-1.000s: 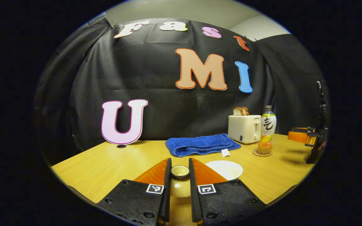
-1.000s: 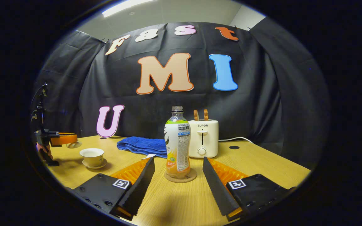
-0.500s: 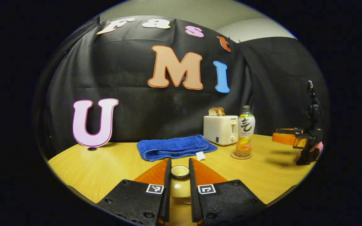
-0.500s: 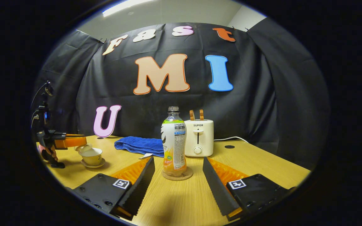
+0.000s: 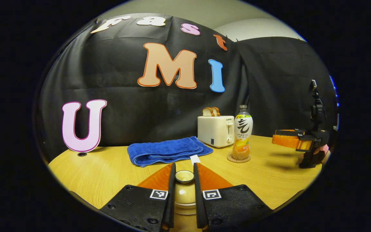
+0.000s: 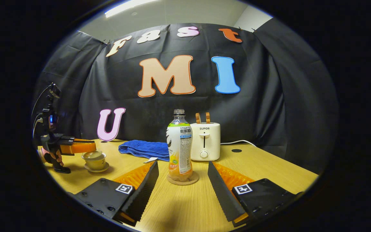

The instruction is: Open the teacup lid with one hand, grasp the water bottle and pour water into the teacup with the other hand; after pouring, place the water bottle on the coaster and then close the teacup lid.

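Two grippers are in play and the job looks nearly done, I'd say: the bottle stands upright on the coaster, so the pour seems finished, and what's left is getting the lid back on the cup. Biggest thing first, the table is a light wood top with the black cloth wall right behind it and a strip of pale ceiling above. On it, well back, lies a folded blue towel, and a white toaster with bread in the slots stands just behind the bottle. The right gripper is down low, its fingers spread wide either side of the bottle and coaster without touching them, so it's let go. The left gripper has its fingers pinched onto the lid knob, and in the right gripper view it sits right over the cup on its saucer. Can't tell from here if the lid is fully seated or a hair above the rim. Next move, my guess: settle the lid level, then part the fingers and lift straight up so the cup doesn't tip.
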Demonstrator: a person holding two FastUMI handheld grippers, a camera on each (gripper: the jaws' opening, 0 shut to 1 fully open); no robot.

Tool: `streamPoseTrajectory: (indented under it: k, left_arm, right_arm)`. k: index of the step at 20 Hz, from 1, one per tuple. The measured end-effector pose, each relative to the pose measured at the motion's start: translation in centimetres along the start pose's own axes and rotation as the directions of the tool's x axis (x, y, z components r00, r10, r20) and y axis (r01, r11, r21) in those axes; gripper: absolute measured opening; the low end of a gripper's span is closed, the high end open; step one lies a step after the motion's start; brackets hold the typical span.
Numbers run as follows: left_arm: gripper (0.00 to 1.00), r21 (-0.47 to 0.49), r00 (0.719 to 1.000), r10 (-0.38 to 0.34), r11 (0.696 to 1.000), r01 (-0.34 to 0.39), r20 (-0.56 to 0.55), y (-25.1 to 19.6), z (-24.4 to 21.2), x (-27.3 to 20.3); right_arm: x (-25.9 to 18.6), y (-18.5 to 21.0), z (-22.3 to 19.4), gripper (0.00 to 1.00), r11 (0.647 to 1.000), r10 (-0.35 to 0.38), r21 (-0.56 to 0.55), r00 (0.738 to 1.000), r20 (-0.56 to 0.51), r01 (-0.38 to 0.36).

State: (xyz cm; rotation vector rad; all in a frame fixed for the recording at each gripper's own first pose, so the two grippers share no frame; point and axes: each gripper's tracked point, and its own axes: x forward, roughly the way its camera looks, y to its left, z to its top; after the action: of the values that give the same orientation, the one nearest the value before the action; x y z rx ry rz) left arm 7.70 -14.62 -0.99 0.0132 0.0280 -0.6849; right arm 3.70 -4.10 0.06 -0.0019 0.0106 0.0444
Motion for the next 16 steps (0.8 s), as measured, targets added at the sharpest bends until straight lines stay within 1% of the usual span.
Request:
streamPoseTrajectory:
  k: [2, 3, 5, 6, 7, 9, 10, 11, 14, 15, 16]
  left_arm:
    - [0.24, 0.003, 0.999, -0.008, 1.000, 0.008, -0.043, -0.11, -0.78, 0.48]
    - [0.24, 0.004, 0.998, -0.009, 1.000, 0.009, -0.064, -0.14, -0.99, 0.47]
    - [0.25, 0.007, 0.996, -0.006, 1.000, 0.007, -0.088, -0.10, -1.27, 0.49]
    - [0.25, 0.004, 0.997, -0.006, 1.000, 0.006, -0.081, -0.11, -1.14, 0.54]
    - [0.25, 0.002, 0.997, -0.002, 1.000, 0.002, -0.075, 0.00, -0.94, 0.57]
    - [0.27, -0.001, 0.997, -0.001, 1.000, 0.001, -0.075, 0.08, -1.03, 0.51]
    - [0.28, 0.000, 0.997, -0.003, 1.000, 0.003, -0.077, -0.01, -0.99, 0.48]
    - [0.30, 0.000, 0.997, -0.004, 1.000, 0.004, -0.077, -0.05, -0.99, 0.48]
    - [0.31, -0.003, 0.997, -0.008, 1.000, 0.008, -0.073, -0.11, -0.99, 0.40]
    - [0.43, -0.005, 0.998, -0.008, 1.000, 0.008, -0.068, -0.06, -0.90, 0.41]
    - [0.52, -0.008, 0.998, -0.006, 1.000, 0.006, -0.062, 0.02, -0.72, 0.23]
  right_arm:
    - [0.02, 0.02, -0.02, 1.00, 1.000, 0.000, 0.000, 1.000, 0.000, 0.000]
    - [-0.04, 0.04, -0.02, 0.97, 1.000, 0.001, 0.000, 1.000, 0.000, -0.001]
    - [0.00, 0.12, -0.07, 0.97, 1.000, 0.005, 0.001, 1.000, -0.001, -0.005]
    - [0.00, 0.16, -0.02, 1.00, 1.000, 0.007, 0.001, 1.000, -0.002, -0.007]
    - [-0.03, 0.12, -0.05, 1.00, 1.000, 0.008, 0.001, 1.000, -0.002, -0.008]
    - [-0.08, 0.10, -0.03, 0.94, 1.000, 0.008, 0.001, 1.000, -0.002, -0.008]
    - [-0.06, 0.16, -0.02, 0.94, 1.000, 0.008, 0.001, 1.000, -0.002, -0.008]
    - [-0.02, 0.18, 0.00, 0.97, 1.000, 0.008, 0.001, 1.000, -0.002, -0.008]
    - [-0.07, 0.12, -0.02, 0.97, 1.000, 0.008, 0.000, 1.000, -0.003, -0.008]
    - [-0.10, 0.12, -0.01, 0.97, 1.000, 0.008, 0.000, 1.000, -0.003, -0.008]
    - [-0.07, 0.15, 0.00, 0.97, 1.000, 0.008, 0.000, 1.000, -0.003, -0.008]
